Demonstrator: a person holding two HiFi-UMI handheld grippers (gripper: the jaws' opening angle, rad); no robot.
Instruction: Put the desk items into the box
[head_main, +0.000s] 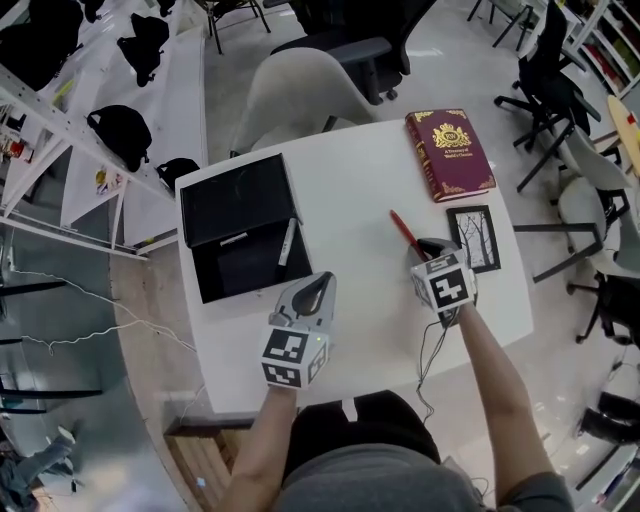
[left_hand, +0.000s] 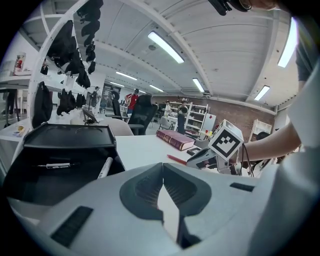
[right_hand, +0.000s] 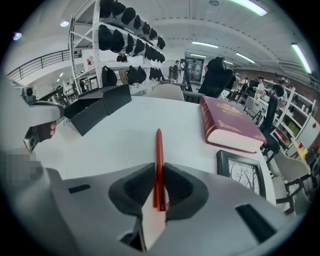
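Observation:
A red pen (head_main: 403, 232) lies on the white desk (head_main: 350, 300), its near end pinched between the jaws of my right gripper (head_main: 428, 248). In the right gripper view the red pen (right_hand: 159, 160) runs straight ahead from that gripper (right_hand: 159, 167), both pads against it. The open black box (head_main: 213, 280) sits at the desk's left with a white marker (head_main: 286, 243) leaning on its right wall. My left gripper (head_main: 320, 284) hovers just right of the box. In its own view the left gripper (left_hand: 163, 167) has its tips together and holds nothing.
A maroon book (head_main: 449, 153) lies at the far right of the desk, with a black picture frame (head_main: 473, 238) just in front of it, beside my right gripper. A grey chair (head_main: 300, 95) stands behind the desk. Shelving with black bags (head_main: 120, 130) runs along the left.

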